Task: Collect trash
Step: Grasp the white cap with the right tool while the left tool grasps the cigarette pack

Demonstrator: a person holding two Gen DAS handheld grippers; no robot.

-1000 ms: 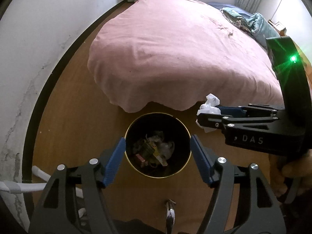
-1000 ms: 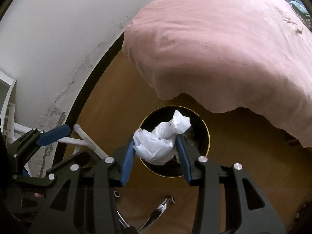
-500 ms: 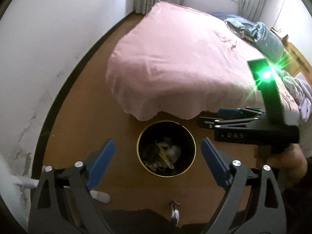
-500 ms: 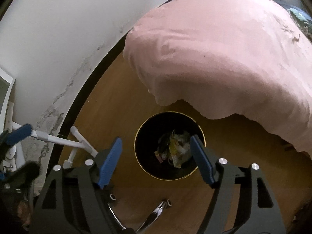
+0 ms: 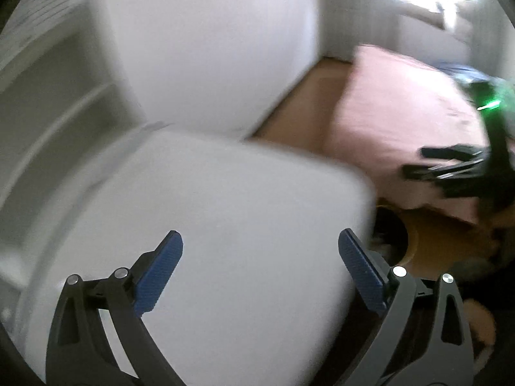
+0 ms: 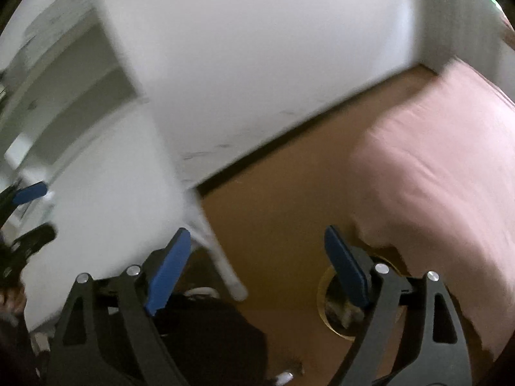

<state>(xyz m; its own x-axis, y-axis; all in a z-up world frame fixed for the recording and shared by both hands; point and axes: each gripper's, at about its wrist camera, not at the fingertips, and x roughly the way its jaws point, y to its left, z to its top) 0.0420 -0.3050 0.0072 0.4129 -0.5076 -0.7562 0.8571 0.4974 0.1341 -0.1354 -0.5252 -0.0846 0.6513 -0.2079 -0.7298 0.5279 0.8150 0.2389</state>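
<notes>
Trash bin [image 6: 338, 305]: the dark, gold-rimmed round bin sits on the wooden floor [image 6: 273, 212], low and to the right behind the right gripper's [image 6: 257, 263] right finger, tucked against the drooping edge of the pink bedspread [image 6: 434, 160]. In the left wrist view we find only a sliver of the bin, just right of the left gripper [image 5: 260, 267] and half hidden by a white tabletop [image 5: 209, 209] that fills the space beneath those jaws.

Both claws are released. Their jaws have just been opening, and nothing lies between either pair of blue pads. What little shows inside the bin is crumpled litter; we cannot make out single pieces through the blur.

We judge the deposit step finished and a search step in hand: both tools face away from the bin toward the white table and the white shelving [image 6: 64, 96] to its upper left. The next move, as we read it, calls for finding a fresh piece of trash, none of which shows here, then lowering one open claw around it. The frames are heavily smeared, so steadying should come first.
</notes>
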